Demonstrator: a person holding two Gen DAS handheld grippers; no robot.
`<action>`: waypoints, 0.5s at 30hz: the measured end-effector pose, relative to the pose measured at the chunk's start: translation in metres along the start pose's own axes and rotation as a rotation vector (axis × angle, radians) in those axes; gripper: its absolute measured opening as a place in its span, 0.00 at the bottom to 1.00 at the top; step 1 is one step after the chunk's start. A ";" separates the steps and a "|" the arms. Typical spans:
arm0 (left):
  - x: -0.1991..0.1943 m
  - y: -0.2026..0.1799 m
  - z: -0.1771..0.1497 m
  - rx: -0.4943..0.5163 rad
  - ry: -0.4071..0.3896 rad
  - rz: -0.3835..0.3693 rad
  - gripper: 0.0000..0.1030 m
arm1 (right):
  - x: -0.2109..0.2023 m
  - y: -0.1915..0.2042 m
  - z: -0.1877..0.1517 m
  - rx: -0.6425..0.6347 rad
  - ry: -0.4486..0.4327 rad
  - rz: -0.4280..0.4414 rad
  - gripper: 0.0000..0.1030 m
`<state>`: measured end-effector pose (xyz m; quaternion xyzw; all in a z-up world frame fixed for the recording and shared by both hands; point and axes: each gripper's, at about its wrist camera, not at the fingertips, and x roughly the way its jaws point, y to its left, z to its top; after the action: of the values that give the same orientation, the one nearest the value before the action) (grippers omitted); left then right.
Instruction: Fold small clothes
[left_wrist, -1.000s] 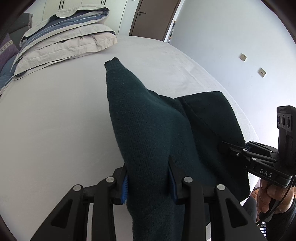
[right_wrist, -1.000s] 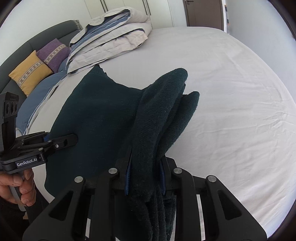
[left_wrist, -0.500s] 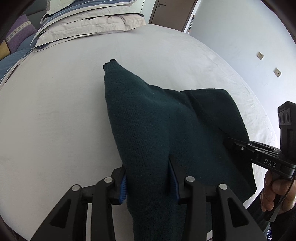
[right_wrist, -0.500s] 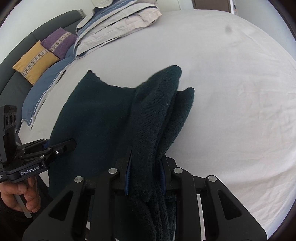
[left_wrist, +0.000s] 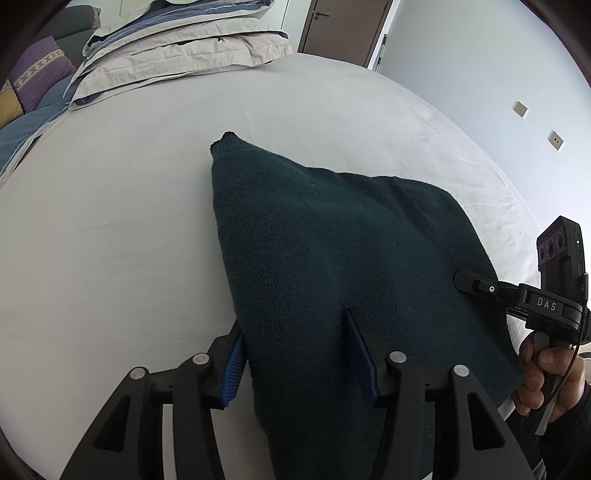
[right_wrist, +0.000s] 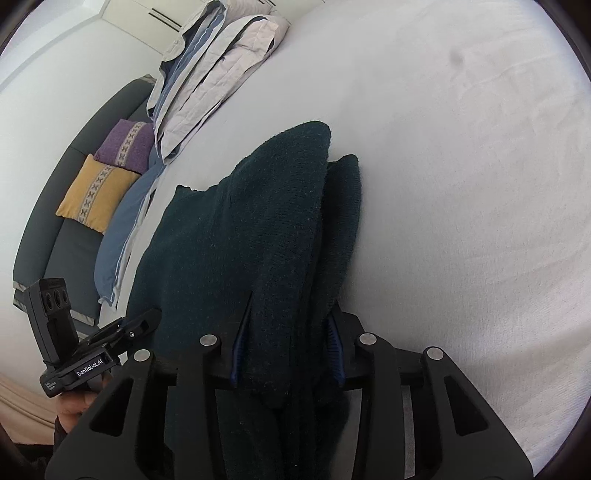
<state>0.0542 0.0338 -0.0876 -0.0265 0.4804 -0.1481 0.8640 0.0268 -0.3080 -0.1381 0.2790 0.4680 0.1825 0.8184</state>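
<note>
The dark green sweater (left_wrist: 332, 266) lies on the white bed (left_wrist: 129, 221), spread from the middle toward 5 o'clock. It looks folded over once, so the fold is partly done. The left gripper (left_wrist: 295, 354) is opening, with a gap beside the cloth between its fingers. The right gripper (right_wrist: 286, 350) is opening too, and its pads look to still touch a thick bunch. Smoothing and more folds are probably left.

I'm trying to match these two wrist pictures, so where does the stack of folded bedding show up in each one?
Left wrist view: folded bedding at the top left, at the far end of the white bed.
Right wrist view: folded bedding at the top, left of centre, leaning diagonally.
Shared landmark: the purple cushion, just left of the bedding in both.
</note>
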 end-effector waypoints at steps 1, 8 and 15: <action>0.001 0.000 0.000 0.001 -0.002 0.003 0.56 | 0.002 0.000 0.001 -0.003 -0.002 0.000 0.31; -0.005 0.001 -0.003 0.009 -0.038 0.037 0.65 | -0.022 0.000 -0.009 0.014 -0.038 -0.050 0.41; -0.050 -0.010 -0.016 0.034 -0.226 0.156 0.86 | -0.087 0.015 -0.031 -0.044 -0.171 -0.243 0.52</action>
<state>0.0137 0.0401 -0.0529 0.0090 0.3780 -0.0846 0.9219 -0.0436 -0.3363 -0.0838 0.2169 0.4229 0.0679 0.8772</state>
